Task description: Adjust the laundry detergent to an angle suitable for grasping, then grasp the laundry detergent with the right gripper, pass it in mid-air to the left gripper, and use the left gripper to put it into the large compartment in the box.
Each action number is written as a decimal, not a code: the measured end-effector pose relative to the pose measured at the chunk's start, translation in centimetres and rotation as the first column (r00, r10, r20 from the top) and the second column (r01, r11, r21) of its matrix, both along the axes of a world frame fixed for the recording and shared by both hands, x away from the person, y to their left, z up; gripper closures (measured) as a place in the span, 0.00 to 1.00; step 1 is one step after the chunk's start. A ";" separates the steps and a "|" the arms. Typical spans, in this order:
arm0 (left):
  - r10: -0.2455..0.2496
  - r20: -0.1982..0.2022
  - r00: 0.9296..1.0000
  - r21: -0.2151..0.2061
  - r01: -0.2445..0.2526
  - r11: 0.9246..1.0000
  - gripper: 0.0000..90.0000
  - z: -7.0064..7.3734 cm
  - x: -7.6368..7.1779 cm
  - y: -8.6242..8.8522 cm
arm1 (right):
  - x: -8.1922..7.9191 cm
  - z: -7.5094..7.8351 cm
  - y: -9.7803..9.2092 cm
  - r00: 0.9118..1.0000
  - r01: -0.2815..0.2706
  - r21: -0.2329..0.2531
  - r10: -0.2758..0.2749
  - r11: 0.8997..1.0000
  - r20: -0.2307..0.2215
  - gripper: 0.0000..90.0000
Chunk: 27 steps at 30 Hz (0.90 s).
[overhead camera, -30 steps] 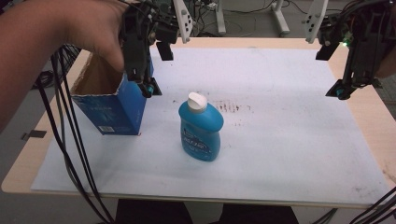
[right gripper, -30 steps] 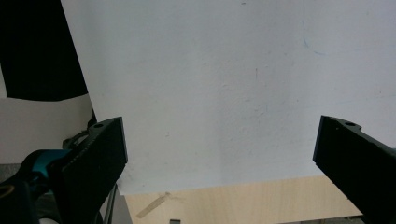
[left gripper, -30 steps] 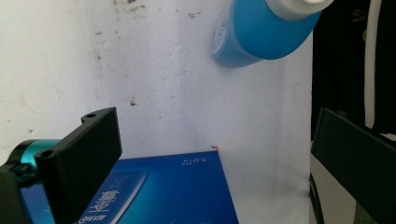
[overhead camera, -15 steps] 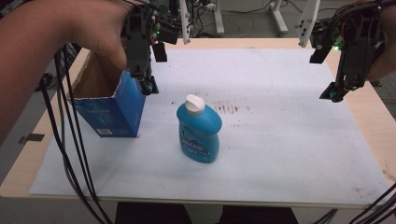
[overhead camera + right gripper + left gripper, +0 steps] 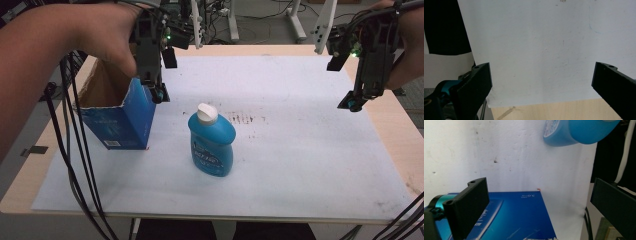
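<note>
two gaping grippers (image 5: 159,94) (image 5: 353,104), one bottle (image 5: 211,141)

"3.0" on blue box (image 5: 524,215)

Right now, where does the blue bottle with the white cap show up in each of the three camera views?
High view: the blue bottle stands upright at table centre, right of the blue box.
Left gripper view: its body crosses the top right corner, above the box's blue side.
Right gripper view: not in it; the open claw frames the white table cover.
Shared landmark: the white table cover.
</note>
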<state>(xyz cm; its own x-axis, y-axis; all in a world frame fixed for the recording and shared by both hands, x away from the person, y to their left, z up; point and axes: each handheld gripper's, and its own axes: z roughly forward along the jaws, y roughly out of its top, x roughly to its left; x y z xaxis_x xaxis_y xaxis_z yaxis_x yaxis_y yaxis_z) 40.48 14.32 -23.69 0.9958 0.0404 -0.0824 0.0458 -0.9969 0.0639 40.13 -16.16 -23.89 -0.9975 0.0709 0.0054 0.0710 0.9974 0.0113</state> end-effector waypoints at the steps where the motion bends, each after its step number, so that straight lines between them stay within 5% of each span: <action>1: 0.006 0.008 1.000 -0.006 -0.006 1.000 0.02 0.0 0.0 0.1 | 0.1 0.0 0.0 1.000 -0.009 0.003 0.009 1.000 0.000 0.02; 27: -0.034 0.034 0.999 -0.029 0.035 0.999 0.02 0.0 0.1 -0.2 | -0.6 0.8 -0.3 1.000 0.011 0.041 -0.012 0.999 0.021 0.02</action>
